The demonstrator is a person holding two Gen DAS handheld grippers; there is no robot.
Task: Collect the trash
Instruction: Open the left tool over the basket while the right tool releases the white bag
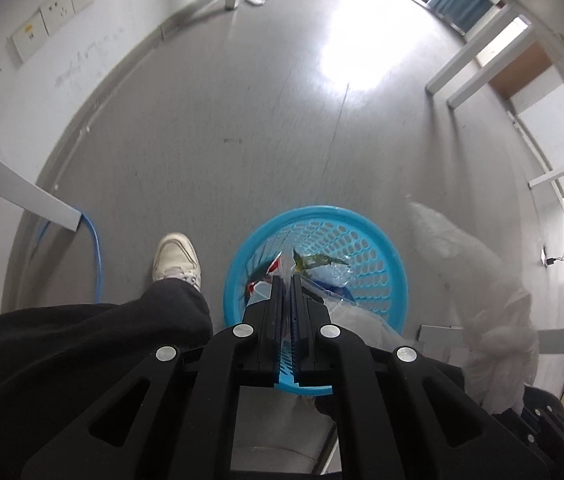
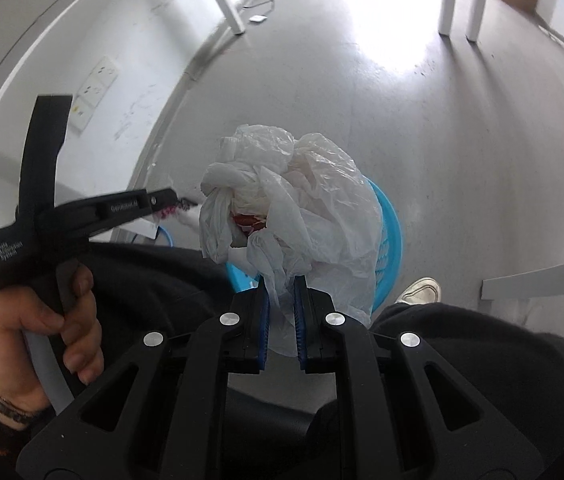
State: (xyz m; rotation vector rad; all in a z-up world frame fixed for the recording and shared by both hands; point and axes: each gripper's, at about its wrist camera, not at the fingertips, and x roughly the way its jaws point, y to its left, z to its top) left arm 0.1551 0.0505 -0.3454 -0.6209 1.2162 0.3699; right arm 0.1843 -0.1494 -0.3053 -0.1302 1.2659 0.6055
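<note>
Blue basket [image 1: 381, 248] sits on open grey floor [image 1: 242, 120]; wall to the left, white table legs [image 1: 477, 64] well apart on the right, shoe [image 1: 176, 258] just beside the rim. Only the right wrist view shows the hand [image 2: 38, 320] gripping the left tool. Left gripper [image 1: 286, 280] is pressed together on a clear wrapper [image 1: 321, 266] over the basket. Right gripper [image 2: 280, 284], narrowly spread, pinches a white plastic bag [image 2: 301, 200] above the basket.
</note>
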